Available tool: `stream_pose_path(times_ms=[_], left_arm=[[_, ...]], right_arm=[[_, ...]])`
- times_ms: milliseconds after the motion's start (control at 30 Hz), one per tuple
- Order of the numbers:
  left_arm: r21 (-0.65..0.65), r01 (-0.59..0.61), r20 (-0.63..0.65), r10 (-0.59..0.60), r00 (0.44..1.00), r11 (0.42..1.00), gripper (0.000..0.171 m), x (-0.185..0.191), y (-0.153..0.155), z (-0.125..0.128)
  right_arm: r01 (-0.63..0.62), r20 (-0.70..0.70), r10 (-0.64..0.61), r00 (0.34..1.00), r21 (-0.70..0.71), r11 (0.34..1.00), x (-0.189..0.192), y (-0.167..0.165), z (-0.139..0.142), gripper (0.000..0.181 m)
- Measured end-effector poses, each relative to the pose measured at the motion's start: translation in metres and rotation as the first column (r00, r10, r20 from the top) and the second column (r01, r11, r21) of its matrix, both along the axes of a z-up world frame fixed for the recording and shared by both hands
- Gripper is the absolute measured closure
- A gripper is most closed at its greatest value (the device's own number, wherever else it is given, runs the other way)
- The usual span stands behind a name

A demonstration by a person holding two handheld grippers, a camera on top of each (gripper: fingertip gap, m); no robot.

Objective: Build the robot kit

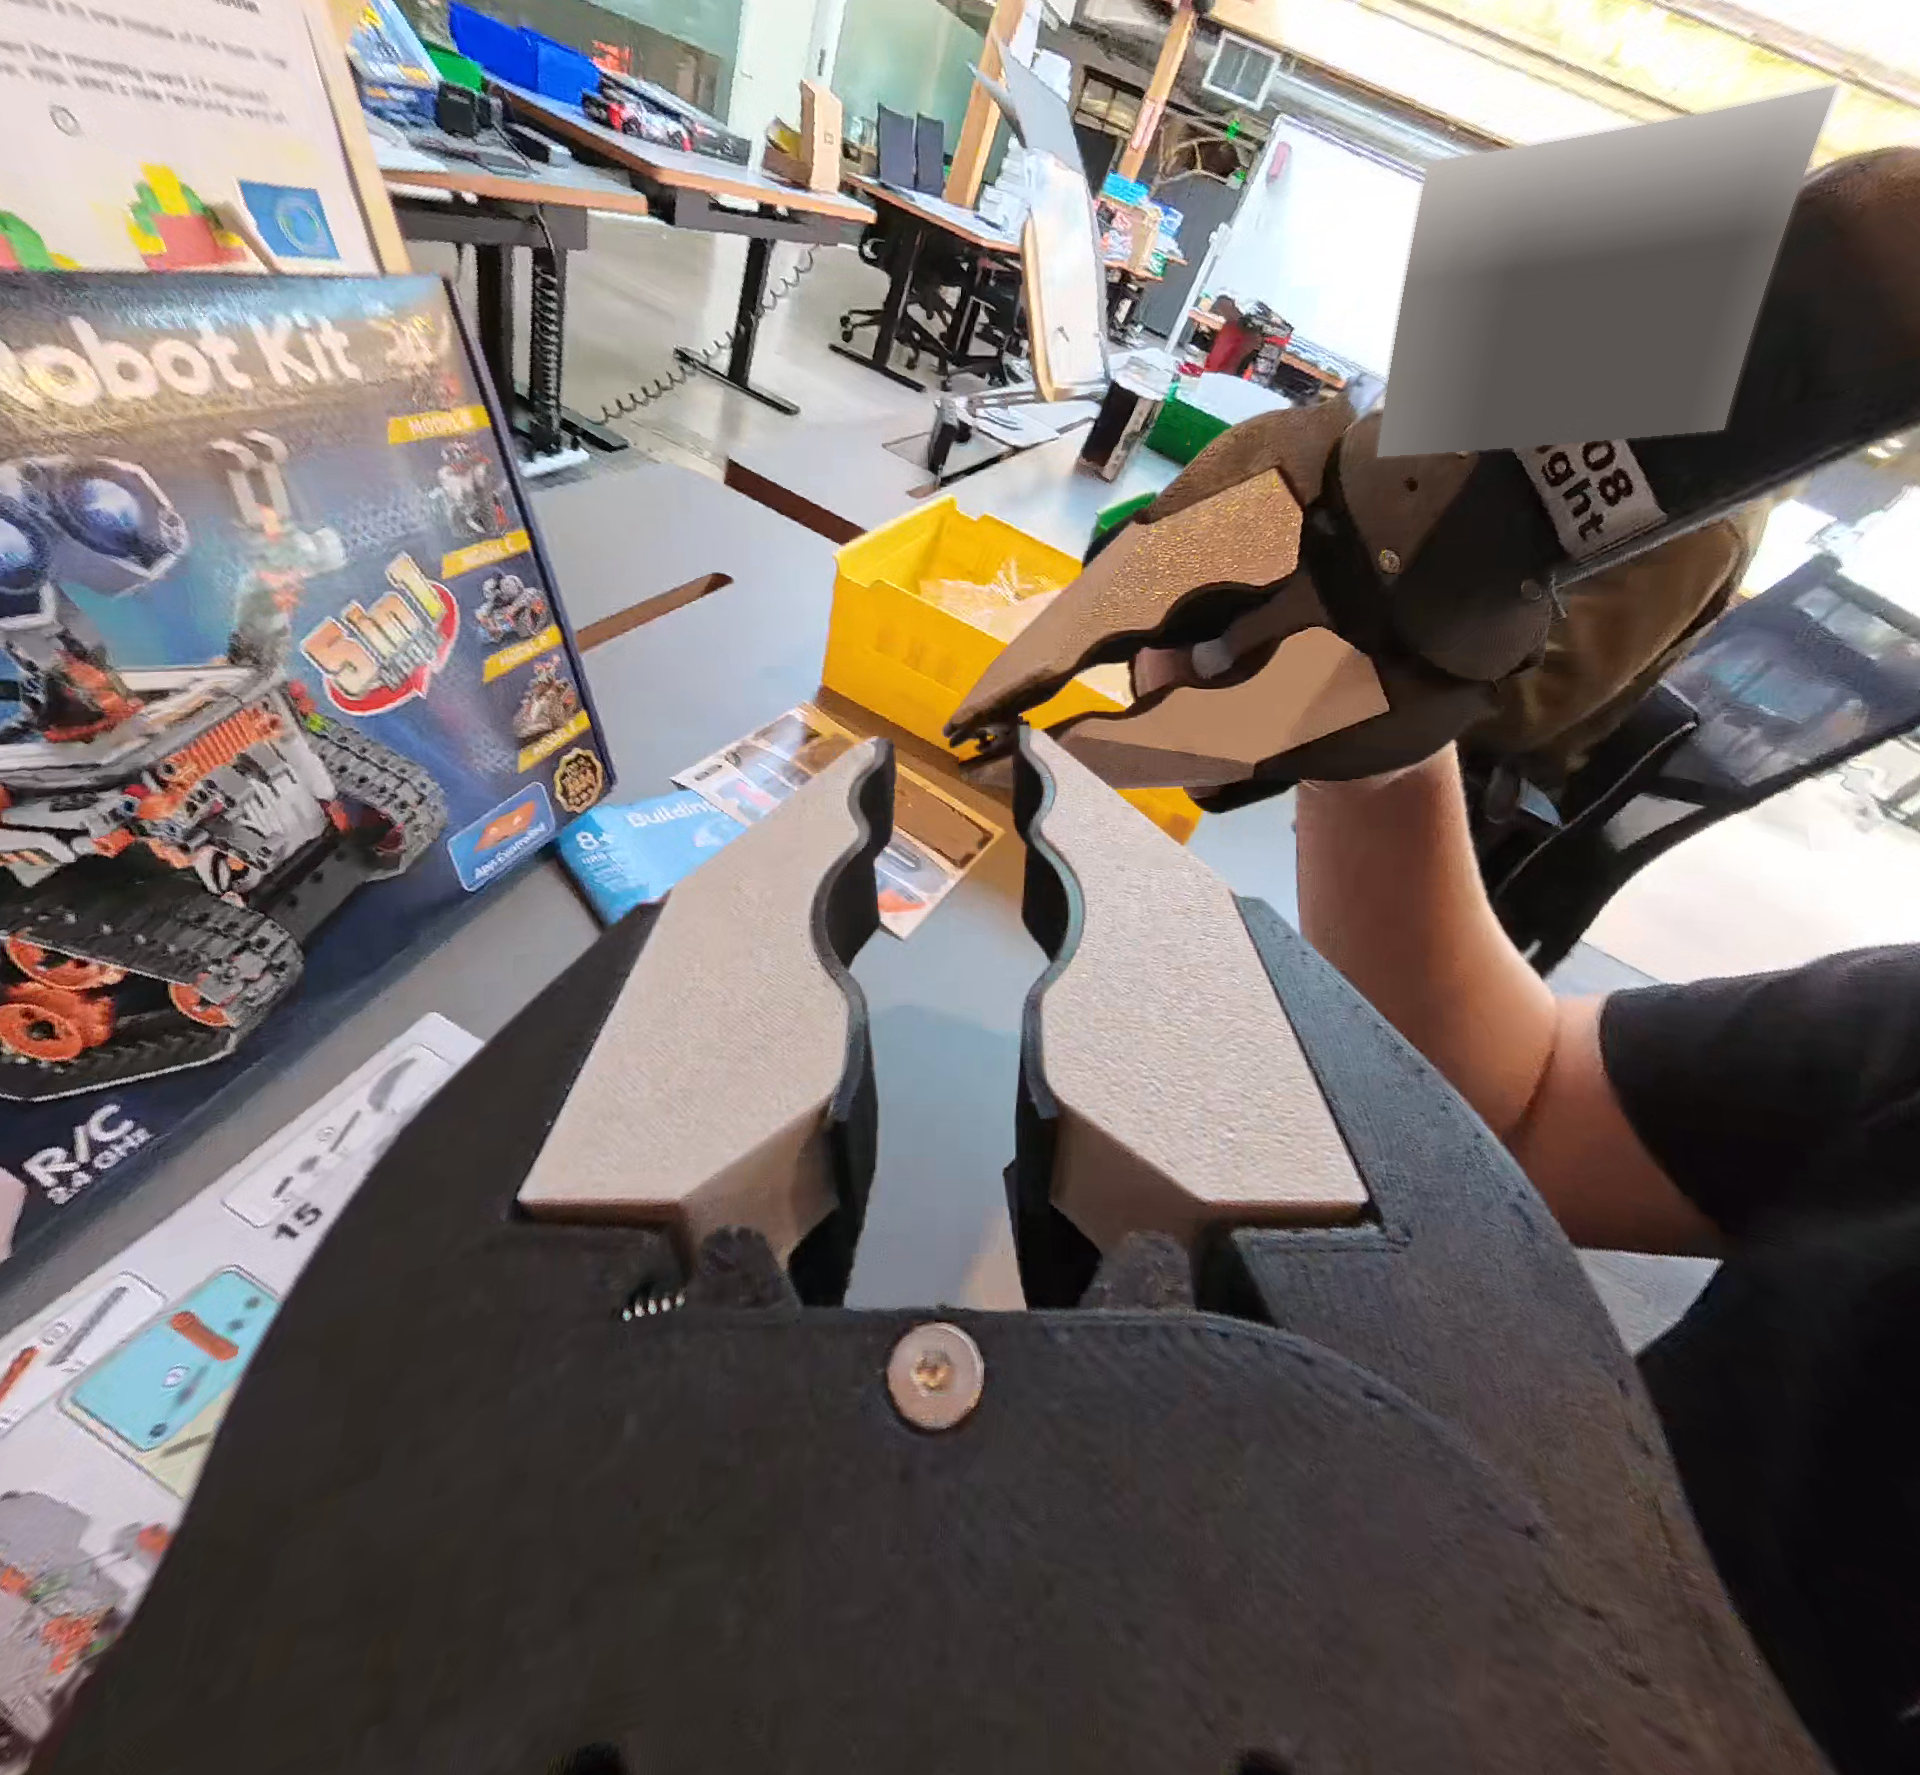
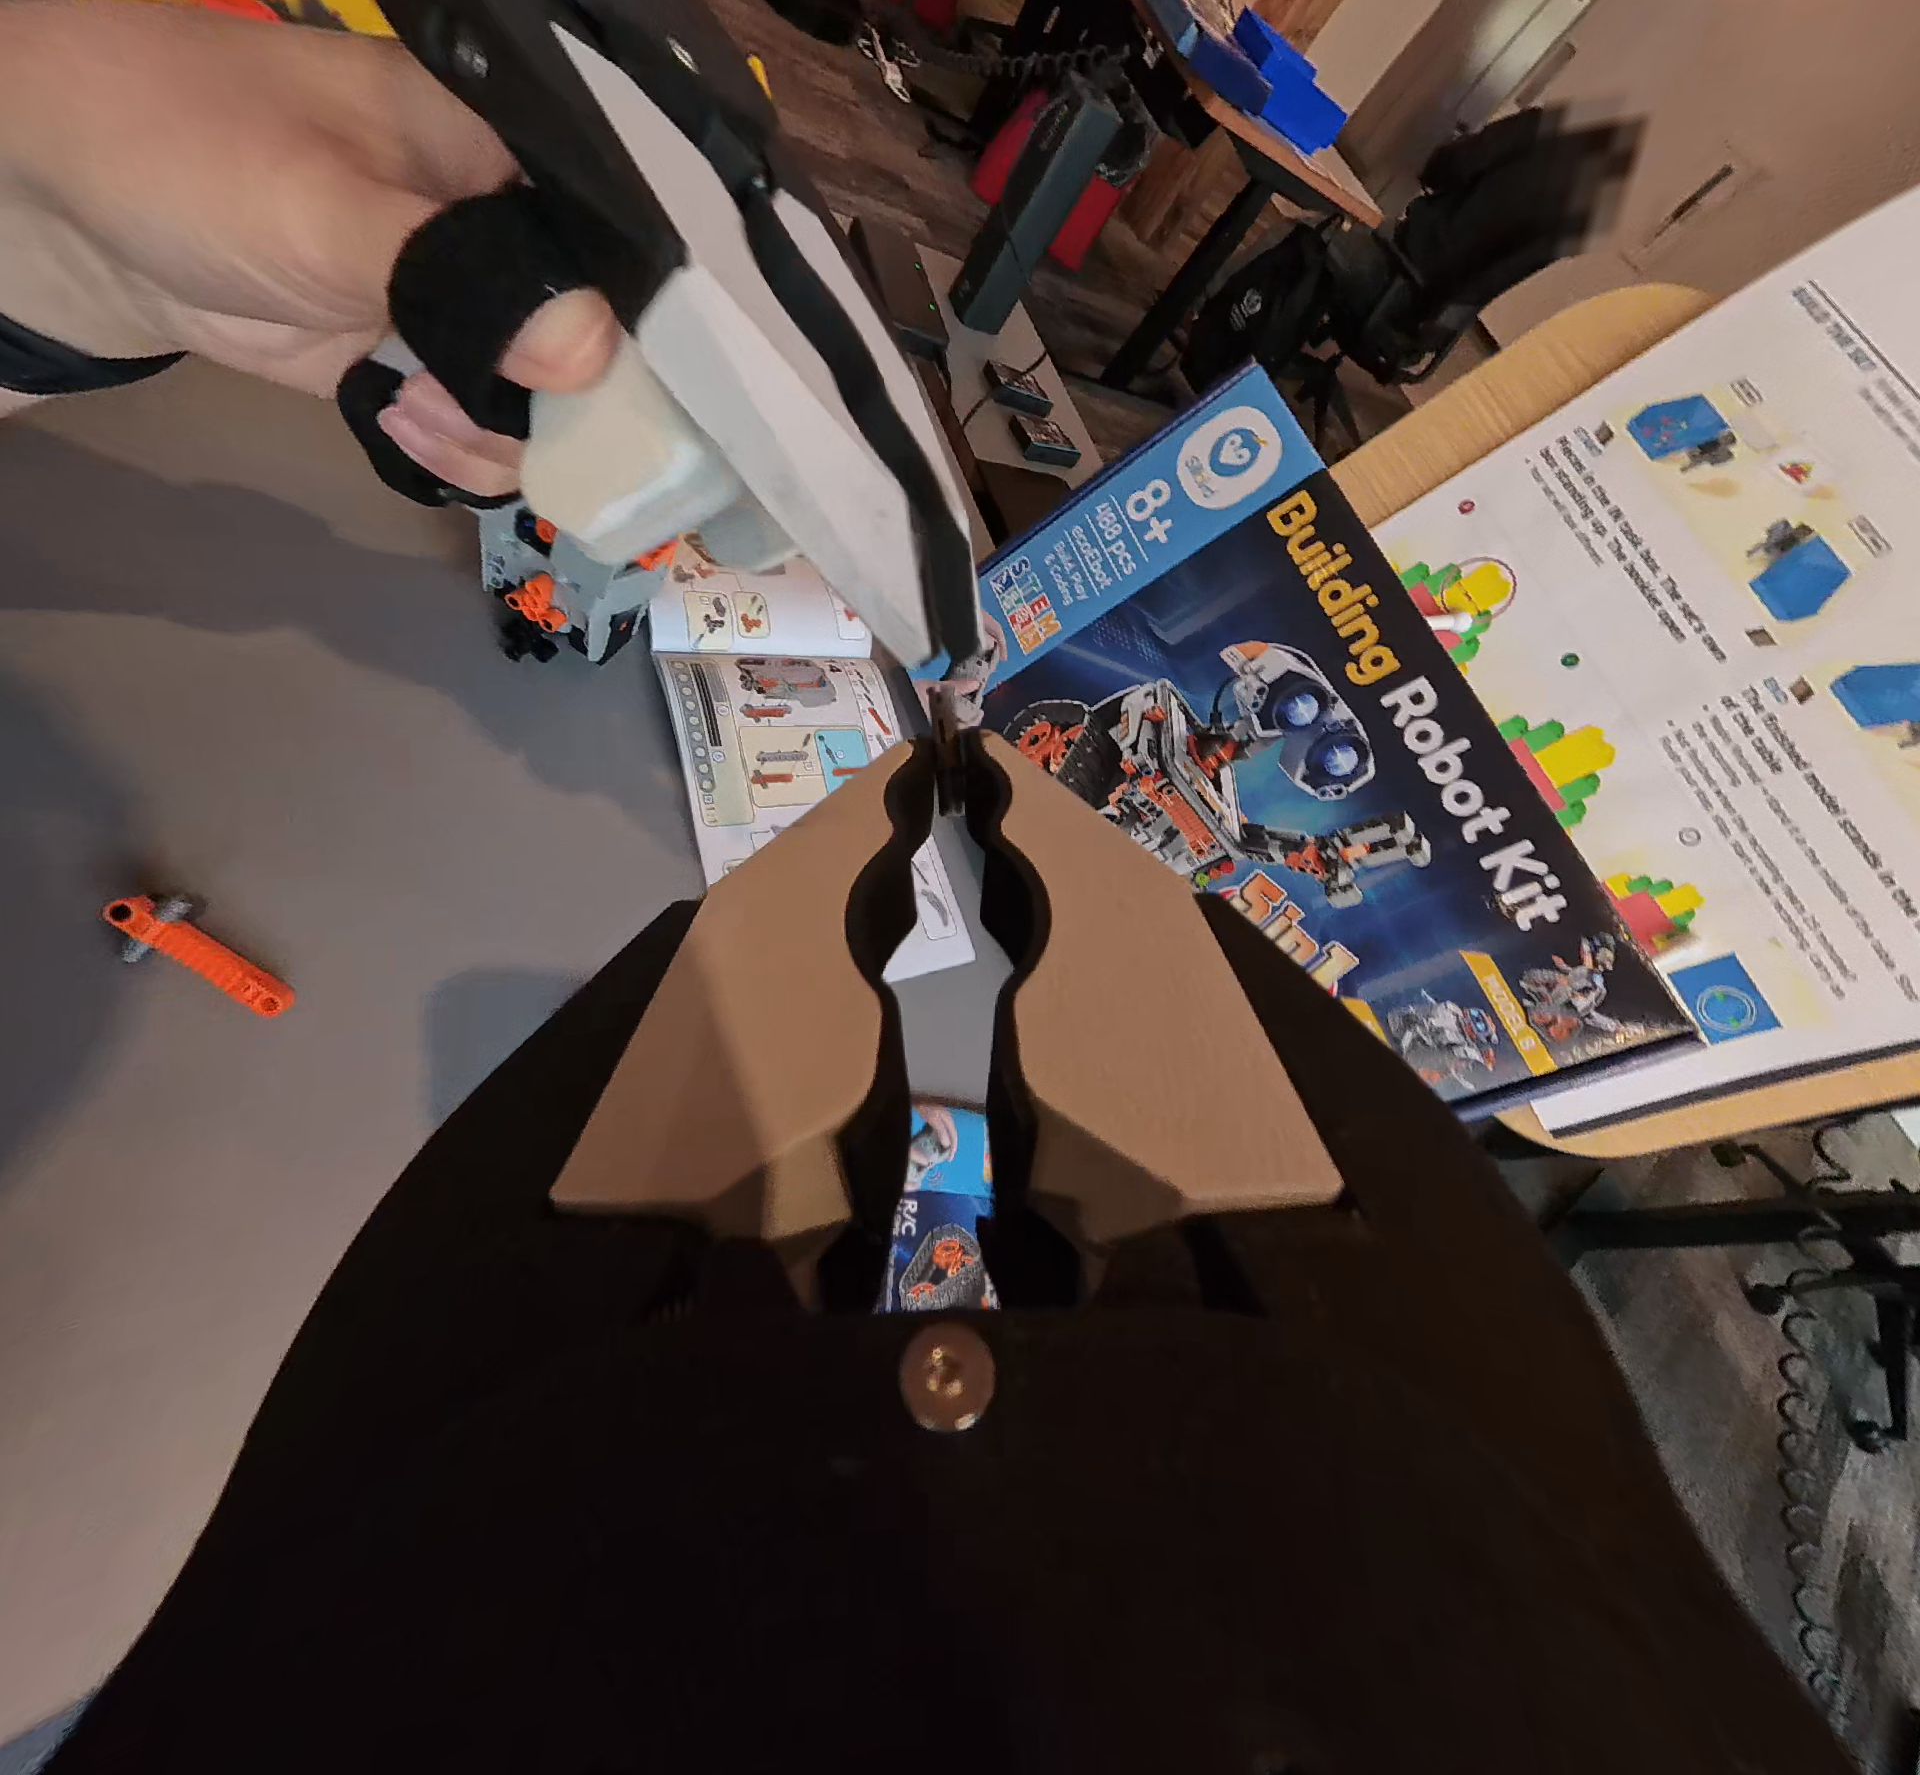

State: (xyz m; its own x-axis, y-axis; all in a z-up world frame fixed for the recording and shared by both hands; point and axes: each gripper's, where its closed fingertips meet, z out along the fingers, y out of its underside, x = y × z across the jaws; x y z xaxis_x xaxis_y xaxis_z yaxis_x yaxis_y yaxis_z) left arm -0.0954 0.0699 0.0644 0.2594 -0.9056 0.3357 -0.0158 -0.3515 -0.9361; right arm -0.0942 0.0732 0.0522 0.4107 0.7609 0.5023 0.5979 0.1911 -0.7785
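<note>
Right gripper pinches a small dark part at its tips, left gripper spread and empty at 12 o'clock beside it; orange beam loose on grey table at 9 o'clock, half-built model unfinished, kit box and booklet printed.

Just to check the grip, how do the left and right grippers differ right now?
The left gripper has its fingers apart, clamping nothing; the right gripper has its fingers shut on a small dark part. The left's tips flank that part; the right's pinch it. Both have wavy-edged fingers on black bodies.
</note>
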Motion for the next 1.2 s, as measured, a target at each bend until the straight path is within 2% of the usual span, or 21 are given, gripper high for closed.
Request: stream_pose_path(times_ms=[133,433,600,700,800,900,1033,1200], left_arm=[[-0.039,0.066,0.011,-0.066,0.998,0.997,0.168,0.006,-0.007,-0.004],[-0.038,0.082,-0.006,-0.083,0.997,0.996,0.169,0.004,-0.006,-0.007],[-0.104,0.109,0.071,-0.102,0.992,0.989,0.17,-0.003,-0.006,0.002],[-0.169,0.161,0.17,-0.133,0.976,0.972,0.17,-0.011,-0.007,0.013],[-0.213,0.258,0.254,-0.202,0.946,0.942,0.17,-0.015,-0.016,0.023],[-0.242,0.349,0.317,-0.266,0.91,0.905,0.17,-0.014,-0.027,0.029],[-0.268,0.406,0.342,-0.308,0.888,0.874,0.171,-0.011,-0.033,0.03],[-0.282,0.425,0.338,-0.326,0.883,0.86,0.17,-0.01,-0.037,0.028]], right_arm=[[-0.014,0.029,0.013,0.999,0.019,1.0,-0.006,-0.003,-0.002,0.177],[-0.021,0.034,0.02,0.999,0.022,1.0,-0.008,-0.001,-0.005,0.177],[-0.042,-0.019,0.044,0.999,0.083,0.996,-0.012,-0.001,0.005,0.173],[-0.1,-0.063,0.112,0.992,0.167,0.981,-0.015,-0.007,0.016,0.172],[-0.216,-0.156,0.261,0.953,0.254,0.943,-0.018,-0.023,0.03,0.162],[-0.237,-0.225,0.324,0.919,0.341,0.91,-0.016,-0.03,0.041,0.147],[-0.263,-0.19,0.359,0.914,0.398,0.879,-0.02,-0.037,0.04,0.167],[-0.288,-0.188,0.383,0.905,0.394,0.873,-0.021,-0.041,0.04,0.177]])
